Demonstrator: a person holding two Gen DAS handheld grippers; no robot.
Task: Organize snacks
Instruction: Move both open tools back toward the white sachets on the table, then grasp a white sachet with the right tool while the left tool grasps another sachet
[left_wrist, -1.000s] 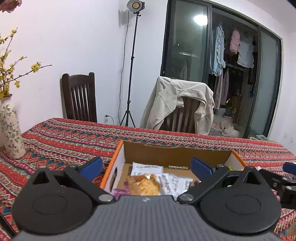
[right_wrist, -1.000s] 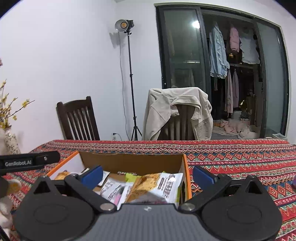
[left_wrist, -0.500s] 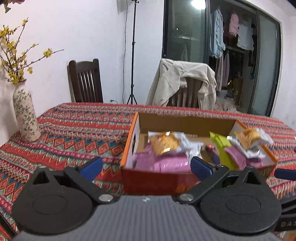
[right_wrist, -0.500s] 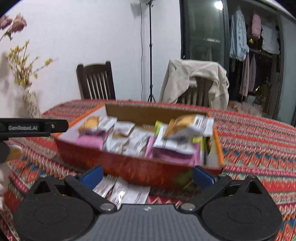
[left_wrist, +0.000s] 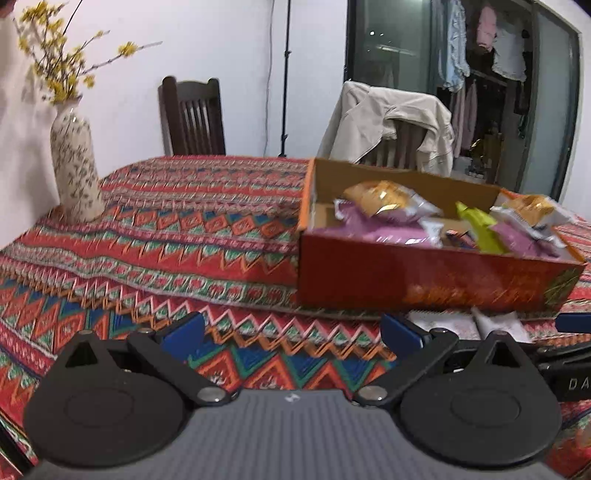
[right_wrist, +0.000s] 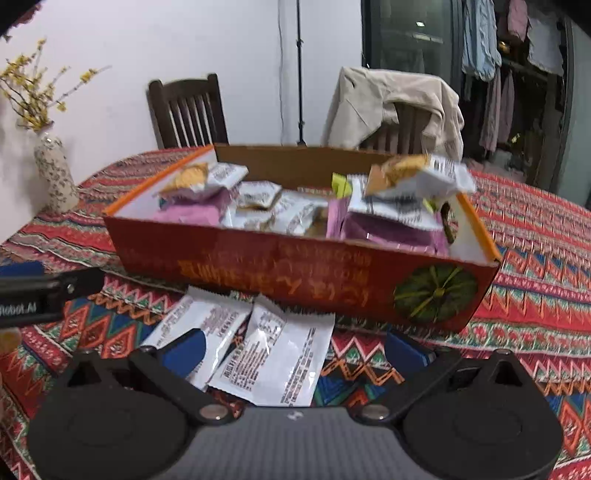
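Tablecloth (left_wrist: 207, 236), vase (left_wrist: 75, 166), chairs (left_wrist: 192, 118)

Each claw, left (left_wrist: 291, 334) and right (right_wrist: 295, 345), has blue pads (right_wrist: 186, 352) on black linkage arms, silver pivot screws, round black discs and a ribbed grey body.

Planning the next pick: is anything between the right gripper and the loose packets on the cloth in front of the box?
Nothing visible. The right gripper, jaws open, is just above the two white packets lying on the tablecloth before the box.
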